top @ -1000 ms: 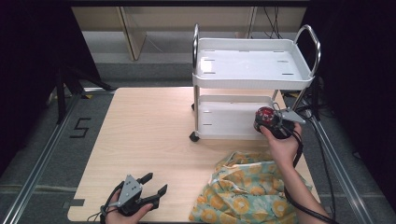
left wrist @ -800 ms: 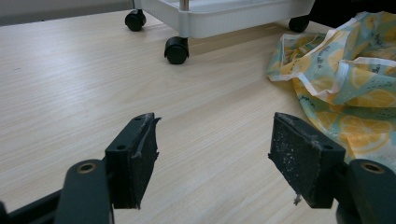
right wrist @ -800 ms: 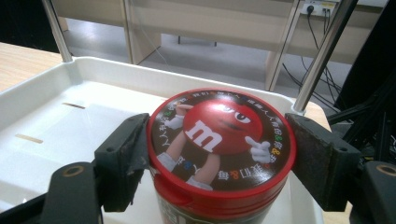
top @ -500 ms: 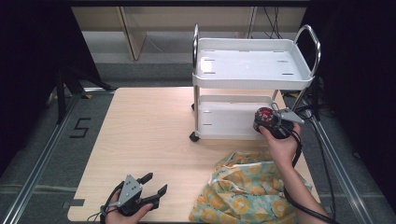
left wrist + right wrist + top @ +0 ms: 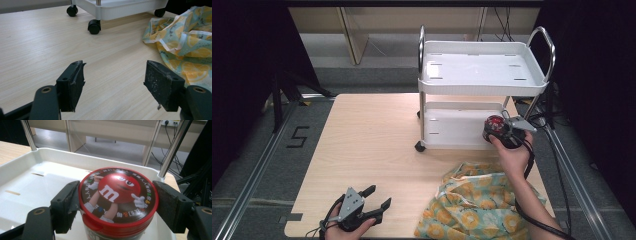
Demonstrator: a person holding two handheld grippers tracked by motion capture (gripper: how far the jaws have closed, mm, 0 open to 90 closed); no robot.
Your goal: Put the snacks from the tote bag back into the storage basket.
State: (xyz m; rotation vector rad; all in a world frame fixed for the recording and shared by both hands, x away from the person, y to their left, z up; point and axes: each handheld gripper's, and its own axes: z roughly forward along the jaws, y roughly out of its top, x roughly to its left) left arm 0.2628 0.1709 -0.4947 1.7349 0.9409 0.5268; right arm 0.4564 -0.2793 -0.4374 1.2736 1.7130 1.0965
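From the high view, the white cart (image 5: 482, 75) stands on the far right part of the wooden table (image 5: 372, 145), and the right gripper (image 5: 501, 131) is held at the right front edge of the cart's lower shelf with a red-lidded jar (image 5: 493, 125) in it. That view is too distant to read the lid. The right gripper view shows what it misses: the jar (image 5: 118, 195) sits upright between the two black jaws, its red lid printed with a cartoon candy figure, and each jaw presses against the lid's side, so the gripper (image 5: 117, 202) is pinching the jar. Behind it lies the white lower shelf (image 5: 30, 185) of the cart.

The left gripper (image 5: 371, 199) rests near the table's front edge, well apart from the jar. In the left gripper view its jaws are spread wide with bare table between them (image 5: 113, 80). A yellow patterned cloth (image 5: 185, 42) lies crumpled just to their right, and the cart's wheels (image 5: 94, 26) show beyond.
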